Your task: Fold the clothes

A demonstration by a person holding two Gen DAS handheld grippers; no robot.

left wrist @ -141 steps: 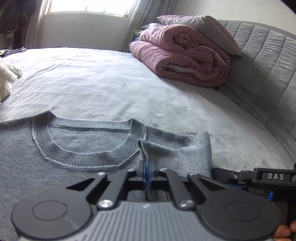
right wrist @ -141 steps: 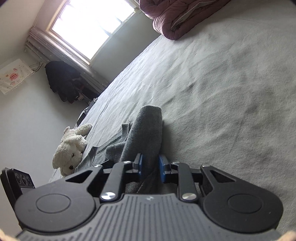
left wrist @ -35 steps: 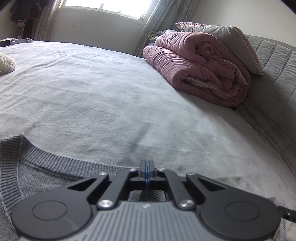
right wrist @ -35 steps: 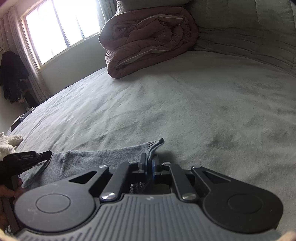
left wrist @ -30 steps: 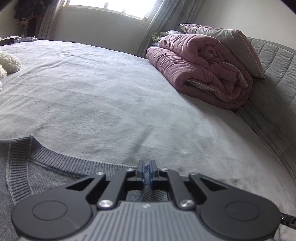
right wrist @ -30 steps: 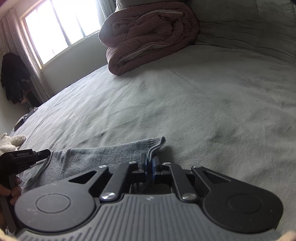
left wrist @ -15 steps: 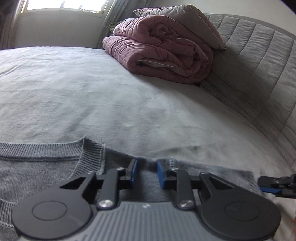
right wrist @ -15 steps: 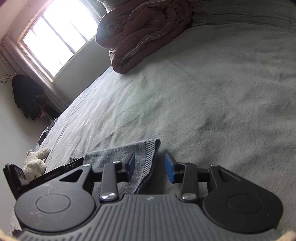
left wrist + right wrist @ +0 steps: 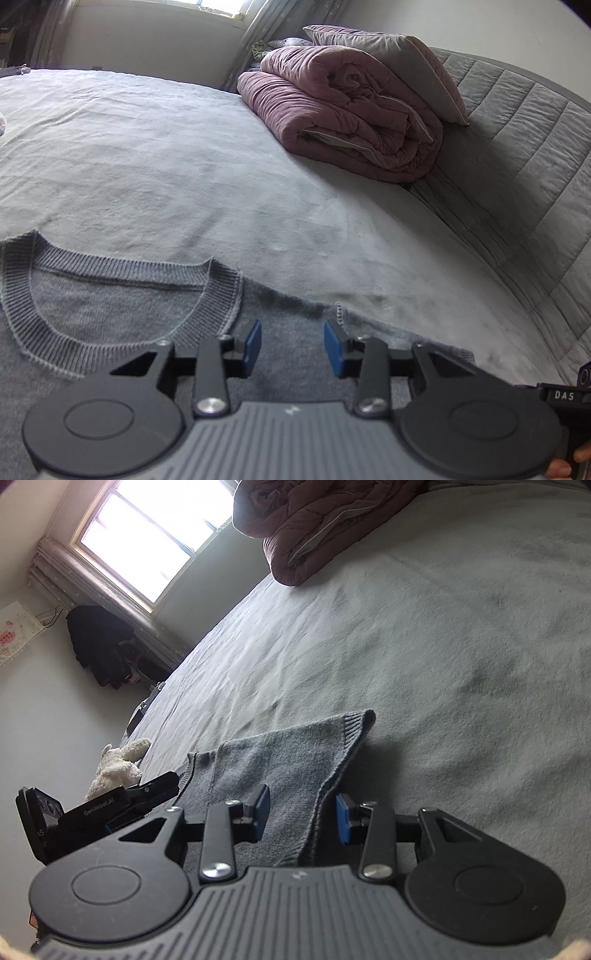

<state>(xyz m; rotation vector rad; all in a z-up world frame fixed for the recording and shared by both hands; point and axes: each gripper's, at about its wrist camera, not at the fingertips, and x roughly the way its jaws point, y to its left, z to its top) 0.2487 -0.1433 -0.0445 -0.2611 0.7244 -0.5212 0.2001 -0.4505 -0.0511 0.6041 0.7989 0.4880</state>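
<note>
While a broad grey-sheeted bed (image 9: 155,162) lies bare across most of its width, its far side is bounded by a quilted grey headboard (image 9: 517,155) and a rolled dusty-pink comforter (image 9: 343,122) with a grey pillow (image 9: 388,62) on top. Open sheet stretches beyond the garment toward the bright window (image 9: 147,535) wall. Near the front edge, a grey knitted sweater (image 9: 110,310) lies flat, its ribbed round collar (image 9: 207,317) facing the headboard and a folded sleeve with ribbed cuff (image 9: 354,723) resting on the sheet. A white plush toy (image 9: 118,764) sits at the bed's far edge.

The left gripper (image 9: 291,343) hovers over the shoulder, blue pads opening, nothing pinched between them; a second ago they were pressed almost together. The right gripper (image 9: 301,814) stands spread around the sleeve's edge without clamping it, having released the cloth it had pinched.
</note>
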